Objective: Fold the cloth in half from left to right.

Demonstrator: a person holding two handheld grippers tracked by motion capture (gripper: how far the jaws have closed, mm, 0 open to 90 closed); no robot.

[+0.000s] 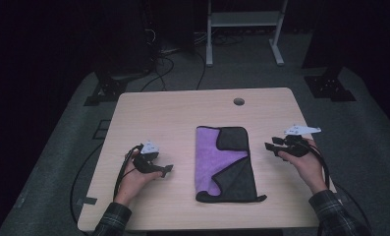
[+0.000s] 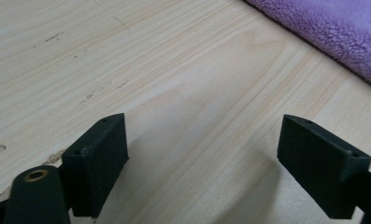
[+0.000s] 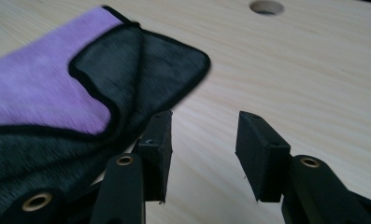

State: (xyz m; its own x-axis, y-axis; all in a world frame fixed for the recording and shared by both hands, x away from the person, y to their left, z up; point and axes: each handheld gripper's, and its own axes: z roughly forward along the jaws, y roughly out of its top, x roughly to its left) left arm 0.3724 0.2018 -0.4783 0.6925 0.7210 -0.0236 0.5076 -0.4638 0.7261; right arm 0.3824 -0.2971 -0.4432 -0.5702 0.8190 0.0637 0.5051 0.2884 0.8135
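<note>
You are sitting at a pale wooden table point(image 1: 148, 113) with a gripper in each hand, and a folded cloth point(image 1: 224, 164) is lying flat near the middle of the table between them. The cloth is purple on one face and dark grey on the other, with grey flaps turned over the purple.

Your left gripper point(image 2: 202, 154) is resting low over bare wood just left of the cloth, its jaws spread wide and holding nothing; the purple edge of the cloth is showing at the far corner of the left gripper view, apart from the jaws.

Your right gripper point(image 3: 203, 154) is hovering at the cloth's right side, its jaws partly apart, with only bare table between them. Its fingers point(image 3: 157, 149) are gripping nothing; one is sitting just beside the grey edge of the cloth.
</note>
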